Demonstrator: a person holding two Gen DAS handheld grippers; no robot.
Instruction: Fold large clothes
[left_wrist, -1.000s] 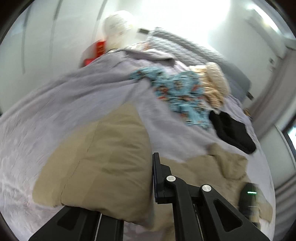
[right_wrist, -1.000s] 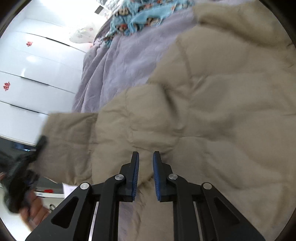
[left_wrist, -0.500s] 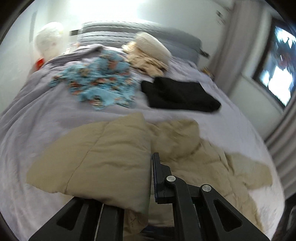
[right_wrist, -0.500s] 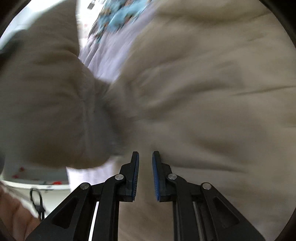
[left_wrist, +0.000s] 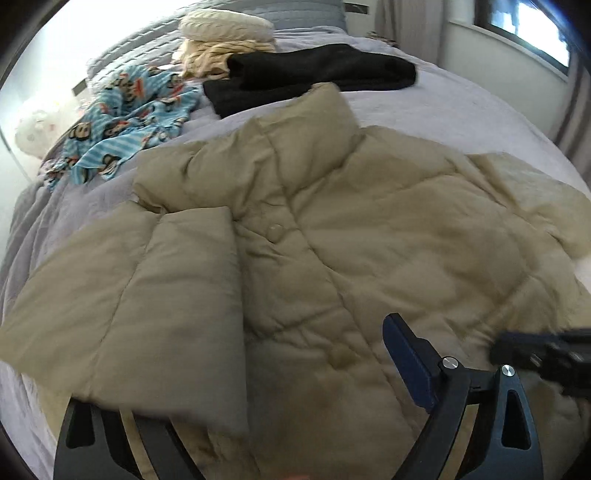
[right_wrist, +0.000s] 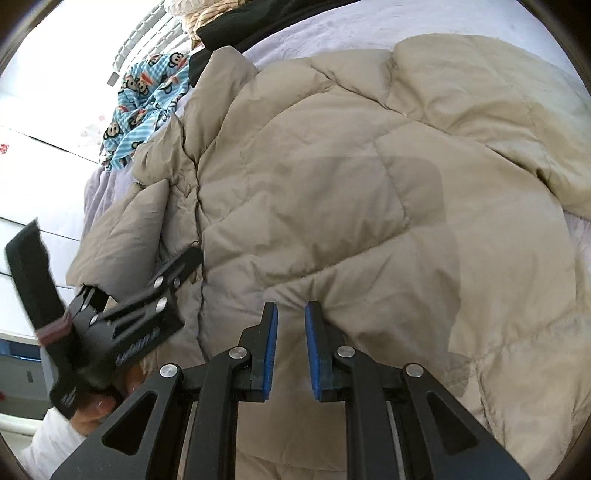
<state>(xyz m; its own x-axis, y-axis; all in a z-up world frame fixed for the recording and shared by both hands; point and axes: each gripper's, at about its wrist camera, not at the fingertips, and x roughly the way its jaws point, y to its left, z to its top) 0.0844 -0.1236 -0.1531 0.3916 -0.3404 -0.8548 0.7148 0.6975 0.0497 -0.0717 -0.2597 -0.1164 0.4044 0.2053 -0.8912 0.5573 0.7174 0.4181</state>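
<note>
The left claw (left_wrist: 258, 402) has just spread wide, dropping its sleeve across the puffy beige jacket (left_wrist: 369, 236).

A lilac bed (left_wrist: 461, 110) carries a blue monkey-print cloth (left_wrist: 125, 122) near its far left edge. Folded black clothes (left_wrist: 317, 74) lie beside it toward the headboard, touching a cream striped pile (left_wrist: 221, 55). A window (left_wrist: 528, 33) shows far right.
</note>
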